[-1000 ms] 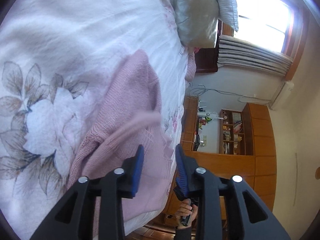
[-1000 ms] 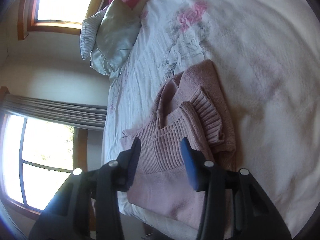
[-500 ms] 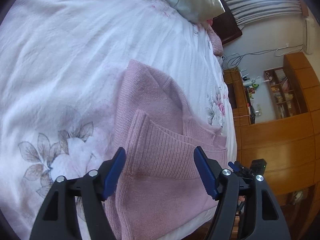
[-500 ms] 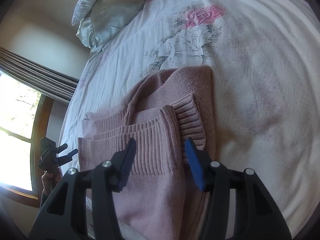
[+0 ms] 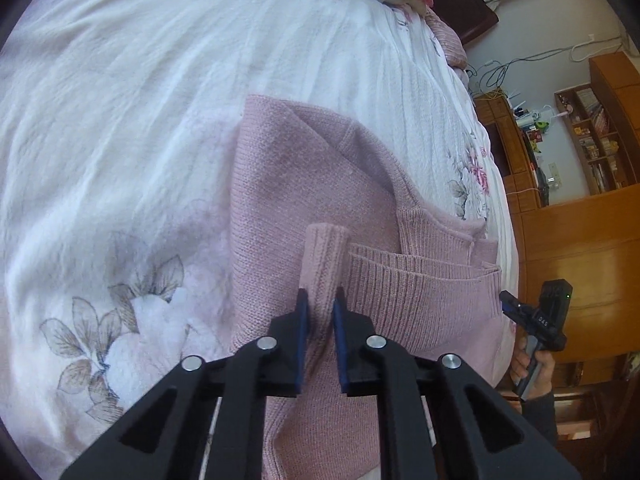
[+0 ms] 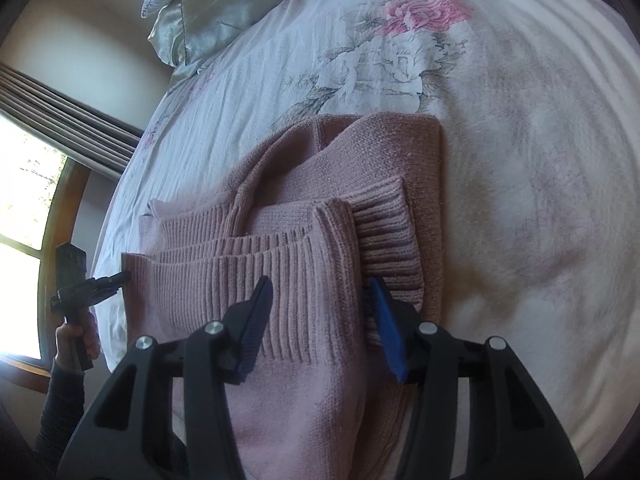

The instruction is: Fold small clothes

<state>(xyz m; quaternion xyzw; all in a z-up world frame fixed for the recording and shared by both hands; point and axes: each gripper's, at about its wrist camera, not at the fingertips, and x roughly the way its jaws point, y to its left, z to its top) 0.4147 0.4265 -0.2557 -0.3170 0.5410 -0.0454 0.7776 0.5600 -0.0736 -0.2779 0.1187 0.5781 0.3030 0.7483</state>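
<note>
White floral bedding carries the pink sweater, partly folded near the bed's edge. Left gripper pinches a ribbed fold; right gripper stands open around the ribbed hem. Best lift both evenly, keeping edges aligned.

Bed: white duvet printed with pink and grey flowers, filling most of both views.
Pillows: pale satin pillow at the head end.
Furniture: orange wooden shelving, cluttered.
Window: wood-framed window, bright daylight; grey pleated curtain beside it.
Walls: plain, pale.
</note>
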